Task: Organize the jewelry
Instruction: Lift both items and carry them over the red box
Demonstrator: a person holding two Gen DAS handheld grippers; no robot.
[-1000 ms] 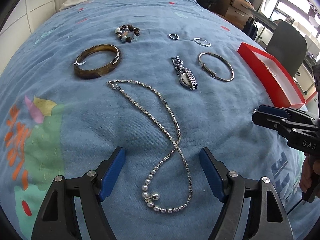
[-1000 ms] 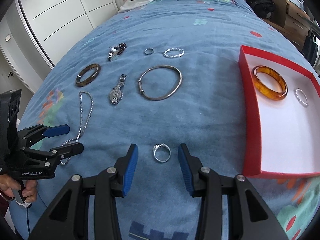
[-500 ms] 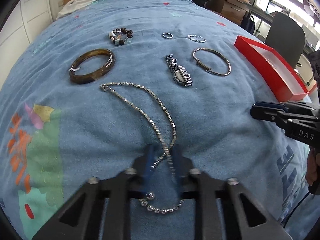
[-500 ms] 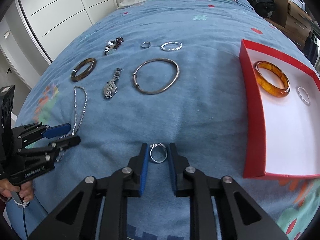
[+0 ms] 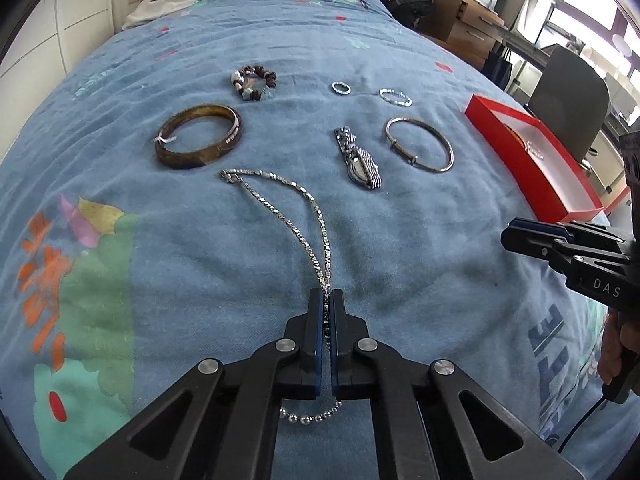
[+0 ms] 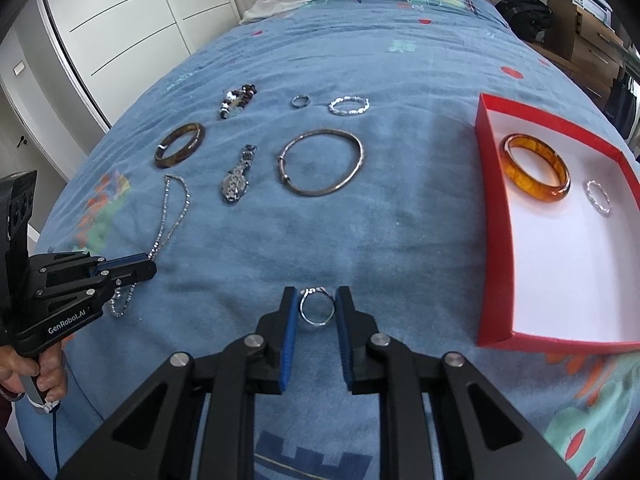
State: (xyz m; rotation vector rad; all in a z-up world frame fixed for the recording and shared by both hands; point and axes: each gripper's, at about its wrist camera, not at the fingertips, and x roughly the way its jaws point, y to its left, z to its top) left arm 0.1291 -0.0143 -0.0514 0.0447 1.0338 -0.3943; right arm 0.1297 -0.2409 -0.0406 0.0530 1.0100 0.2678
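Pinching both strands of the silver necklace [image 5: 280,200] where they cross, the left gripper [image 5: 328,300] has its blue pads together on a limp, light chain lying on the blue bedspread [image 5: 400,248], so I'd expect it to droop and swing from that point and slide if the pinch loosens. Stiff, thin and slippery by comparison, the small ring [image 6: 317,307] sits between the right gripper [image 6: 318,298] pads, which touch its sides, though I cannot tell whether they bear on it; the red box [image 6: 494,240] lies just beside. Lettering reads "DAS" and "GenRobot.AI".
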